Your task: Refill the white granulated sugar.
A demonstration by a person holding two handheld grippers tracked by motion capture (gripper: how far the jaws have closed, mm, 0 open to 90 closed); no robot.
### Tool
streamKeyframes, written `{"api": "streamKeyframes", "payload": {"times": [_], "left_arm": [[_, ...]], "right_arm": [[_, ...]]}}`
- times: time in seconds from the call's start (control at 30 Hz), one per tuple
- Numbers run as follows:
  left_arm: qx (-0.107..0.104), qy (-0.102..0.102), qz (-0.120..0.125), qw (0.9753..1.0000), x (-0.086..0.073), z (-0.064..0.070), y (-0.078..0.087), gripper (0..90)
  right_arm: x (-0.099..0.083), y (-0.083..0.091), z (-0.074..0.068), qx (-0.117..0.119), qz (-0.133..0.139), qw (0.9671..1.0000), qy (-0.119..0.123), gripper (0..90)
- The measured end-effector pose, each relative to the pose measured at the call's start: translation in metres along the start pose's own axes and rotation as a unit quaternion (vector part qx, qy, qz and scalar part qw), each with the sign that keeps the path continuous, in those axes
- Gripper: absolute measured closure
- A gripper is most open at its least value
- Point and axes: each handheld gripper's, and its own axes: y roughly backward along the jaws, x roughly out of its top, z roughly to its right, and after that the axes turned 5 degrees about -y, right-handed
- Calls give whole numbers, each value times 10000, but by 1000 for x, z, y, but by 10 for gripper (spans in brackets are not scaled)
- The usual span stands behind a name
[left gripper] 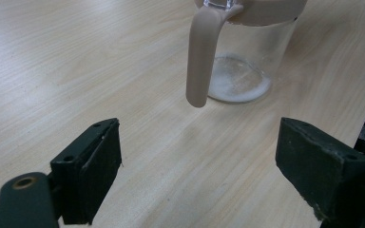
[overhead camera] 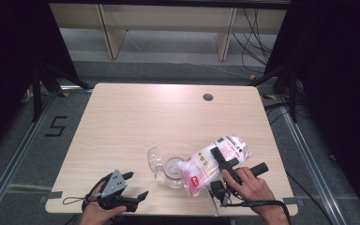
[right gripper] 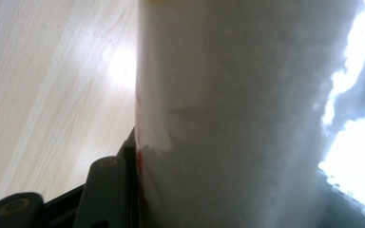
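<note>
In the right gripper view the bag (right gripper: pixel 247 114) presses so close to the lens that its print blurs into a pale, grainy surface, and it covers one jaw entirely; just the left black jaw shows at the bottom edge, flat against the plastic. From above, the right tool (overhead camera: pixel 226 165) is shut onto that bag (overhead camera: pixel 214 162), a soft clear plastic pouch of white granules with red and black printing, tilted so its lower end leans over the mouth of the jar (overhead camera: pixel 173 171). The bag hides the jar's right side there, and the hand (overhead camera: pixel 248 185) covers the tool's rear.

The jar is clear glass, round, standing upright on the bench (overhead camera: pixel 136 117) just left of the right tool. Its clear domed lid (overhead camera: pixel 155 159) stands swung open on the far left side. In the left gripper view the jar (left gripper: pixel 247 57) is cut off at the top edge: a beige collar, a smooth beige strap-like handle (left gripper: pixel 200 57) hanging down its side, and a thin layer of white grains on the bottom.

The left tool (overhead camera: pixel 130 185) rests low near the bench's front edge, well left of the jar, jaws spread wide with nothing between them; its blocky black pads (left gripper: pixel 92 171) look matte and scuffed. The bench is pale wood-grain laminate.
</note>
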Motion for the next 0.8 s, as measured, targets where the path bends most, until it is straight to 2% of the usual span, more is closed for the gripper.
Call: {"api": "streamKeyframes", "payload": {"times": [0.1,0.13,0.2,0.27,0.37,0.4,0.43,0.47,0.53,0.6,0.7,0.8], "left_arm": [[-5,0,16,10000,0,0,0,153],[-5,5,18,10000,0,0,0,153],[-5,8,18,10000,0,0,0,153],[-2,12,26,10000,0,0,0,153],[-4,34,46,10000,0,0,0,153],[5,26,17,10000,0,0,0,153],[4,28,12,10000,0,0,0,153],[10,26,10,10000,0,0,0,153],[4,29,18,10000,0,0,0,153],[15,226,53,9997,-1,2,-1,152],[11,185,50,9998,-1,2,-1,153],[7,170,34,9999,0,2,-1,153]], "right_arm": [[-4,2,0,-8,-27,10000,46,503],[-5,3,-2,15,-91,9998,-154,503],[-6,5,-1,21,-110,9999,-4,503],[-6,5,1,-48,-4,9999,158,503],[-5,7,1,-54,19,9999,115,504],[-5,9,0,-3,-94,10000,10,504],[-4,8,-1,-22,-61,10000,-17,504],[-4,8,1,-29,10,9999,115,504],[-3,9,0,-25,-33,10000,23,505],[-1,8,1,-19,19,10000,64,505],[0,8,0,-7,-6,10000,-31,506],[2,7,-1,1,20,10000,26,507]]}}
